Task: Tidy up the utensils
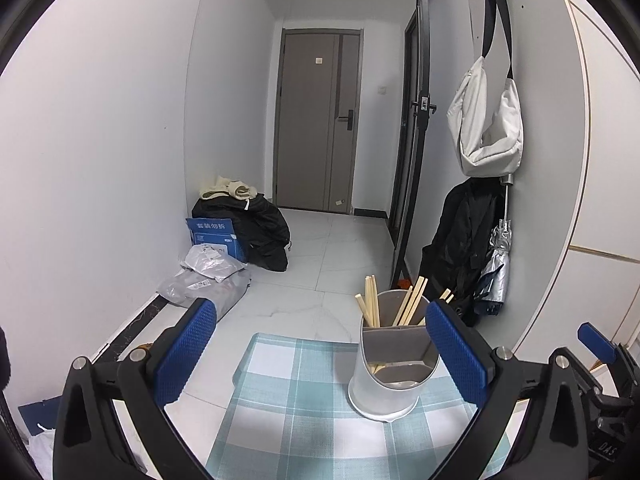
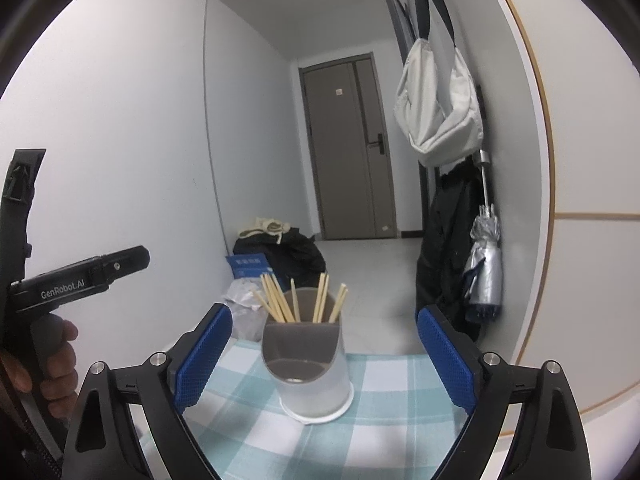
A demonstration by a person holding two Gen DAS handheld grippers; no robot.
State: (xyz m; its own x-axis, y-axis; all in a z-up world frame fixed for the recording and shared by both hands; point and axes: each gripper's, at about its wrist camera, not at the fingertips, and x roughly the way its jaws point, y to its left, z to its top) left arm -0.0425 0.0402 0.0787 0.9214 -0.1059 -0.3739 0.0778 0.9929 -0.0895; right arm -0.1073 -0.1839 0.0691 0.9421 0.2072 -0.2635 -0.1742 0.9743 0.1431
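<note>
A translucent white utensil holder [image 1: 394, 376] with a grey divider stands on the teal checked tablecloth [image 1: 288, 420]. Several wooden chopsticks [image 1: 372, 300] stand upright in its rear compartment. My left gripper [image 1: 320, 354] is open, and the holder sits just inside its right blue pad [image 1: 456, 356]. In the right wrist view the holder [image 2: 308, 372] and its chopsticks [image 2: 280, 300] stand between the fingers of my open right gripper [image 2: 325, 358], and neither pad touches them. At the left edge a hand [image 2: 60, 360] holds the left gripper's black body [image 2: 80, 276].
The table's far edge [image 1: 304, 338] lies just beyond the holder, with tiled floor behind. Grey parcels [image 1: 208, 280], a blue box [image 1: 216, 236] and a black bag [image 1: 260, 228] lie by the left wall. A white bag [image 1: 488, 128], a black coat [image 1: 460, 244] and a silver umbrella [image 1: 498, 256] hang on the right.
</note>
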